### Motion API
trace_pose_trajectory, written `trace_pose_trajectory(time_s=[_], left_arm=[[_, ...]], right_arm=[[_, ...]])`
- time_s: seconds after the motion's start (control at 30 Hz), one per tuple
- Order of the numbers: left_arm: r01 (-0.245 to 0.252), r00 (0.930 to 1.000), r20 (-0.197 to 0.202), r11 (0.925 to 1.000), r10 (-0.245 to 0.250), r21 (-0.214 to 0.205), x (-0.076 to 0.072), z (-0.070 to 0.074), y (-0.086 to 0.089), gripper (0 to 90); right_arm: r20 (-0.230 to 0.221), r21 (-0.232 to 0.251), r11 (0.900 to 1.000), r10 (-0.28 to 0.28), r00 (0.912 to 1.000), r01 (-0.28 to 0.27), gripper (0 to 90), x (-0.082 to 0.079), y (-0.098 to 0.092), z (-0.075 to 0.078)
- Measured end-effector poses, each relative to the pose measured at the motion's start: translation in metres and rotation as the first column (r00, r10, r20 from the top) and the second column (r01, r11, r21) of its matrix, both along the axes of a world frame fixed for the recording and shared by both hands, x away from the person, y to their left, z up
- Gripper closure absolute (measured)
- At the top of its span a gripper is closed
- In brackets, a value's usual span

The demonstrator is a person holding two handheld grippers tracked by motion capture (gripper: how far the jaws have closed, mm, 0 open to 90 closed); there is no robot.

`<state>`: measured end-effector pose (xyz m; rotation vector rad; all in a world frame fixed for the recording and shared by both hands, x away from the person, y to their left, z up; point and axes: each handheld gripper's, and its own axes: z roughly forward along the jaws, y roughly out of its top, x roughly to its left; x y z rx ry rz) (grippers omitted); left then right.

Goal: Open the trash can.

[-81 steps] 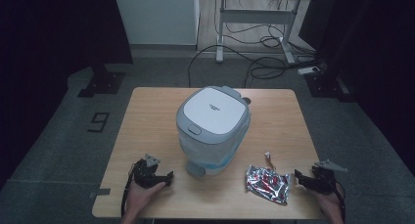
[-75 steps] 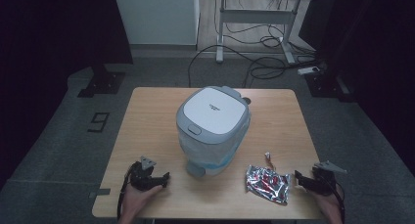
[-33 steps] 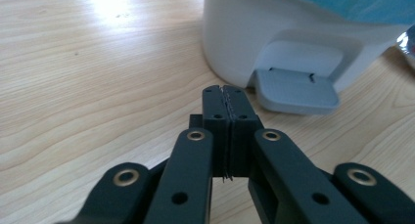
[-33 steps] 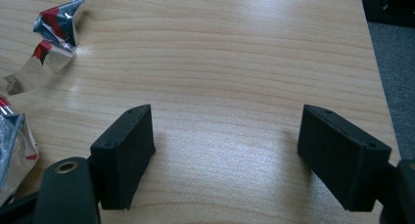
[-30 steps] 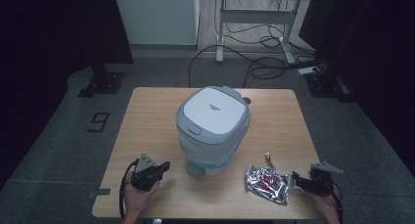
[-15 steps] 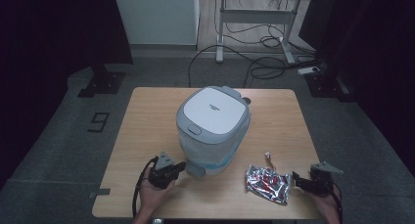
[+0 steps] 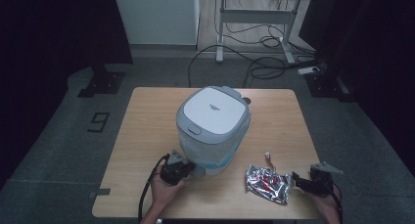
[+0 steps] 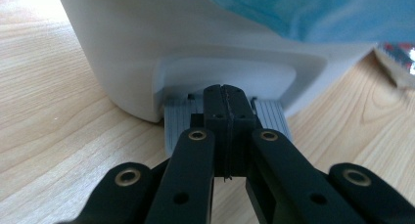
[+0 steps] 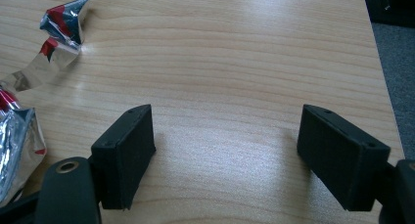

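On one table [image 7: 147, 136]: one bin [image 7: 213, 126], one foil wrapper [image 7: 266, 184]; left tongs [image 8: 226, 94] pressed together, right tongs [image 9: 225, 150] spread.

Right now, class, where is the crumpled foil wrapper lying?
In the high view, the foil wrapper lies near the table's front edge, between the white bin and the right gripper.

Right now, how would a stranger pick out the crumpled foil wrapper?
Start from the big white and grey lidded bin at the middle of the wooden table. The crumpled silver and red foil wrapper lies flat toward the table's near right corner, the table's one shiny thing.
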<state>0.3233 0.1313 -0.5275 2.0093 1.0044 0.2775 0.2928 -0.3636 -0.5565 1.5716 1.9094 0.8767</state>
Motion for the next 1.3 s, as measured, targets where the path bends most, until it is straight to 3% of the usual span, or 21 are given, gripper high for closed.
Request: trace_pose_trajectory(time_s=[0.43,0.57,0.73,0.83,1.07,1.2,1.27,1.3], left_arm=[[-0.018,0.9995,0.028,0.9984,0.016,0.054,-0.003,-0.001,-0.006,90.0],[-0.017,0.9979,0.063,0.9937,0.01,0.111,-0.006,0.001,-0.011,90.0],[-0.015,0.998,0.063,0.9938,0.008,0.11,-0.006,0.0,-0.011,90.0],[-0.022,0.9982,0.057,0.996,0.017,0.087,-0.006,-0.001,-0.01,90.0],[-0.038,0.997,0.071,0.9926,0.03,0.116,-0.008,-0.001,-0.014,90.0],[-0.04,0.9972,0.067,0.9931,0.033,0.11,-0.008,-0.003,-0.014,90.0],[-0.038,0.997,0.071,0.9917,0.029,0.123,-0.008,-0.004,-0.015,90.0],[-0.037,0.9962,0.084,0.9882,0.025,0.148,-0.009,-0.006,-0.017,90.0]], right_arm=[[0.001,-0.001,1.0,-0.002,1.0,0.002,21.5,-0.001,0.0,0.0],[0.001,0.0,1.0,-0.001,1.0,0.001,21.6,-0.001,0.0,0.0],[0.001,0.0,1.0,-0.001,1.0,0.001,21.6,-0.001,0.0,0.0],[0.001,-0.001,1.0,-0.002,1.0,0.002,21.6,-0.001,0.0,0.0],[0.002,-0.001,1.0,-0.004,1.0,0.004,21.8,-0.001,0.0,0.0],[0.002,-0.001,1.0,-0.006,1.0,0.006,22.0,-0.001,0.001,0.0],[0.002,-0.002,1.0,-0.007,1.0,0.007,22.1,-0.001,0.001,0.0],[0.002,-0.001,1.0,-0.006,1.0,0.006,22.2,-0.001,0.001,0.0]])
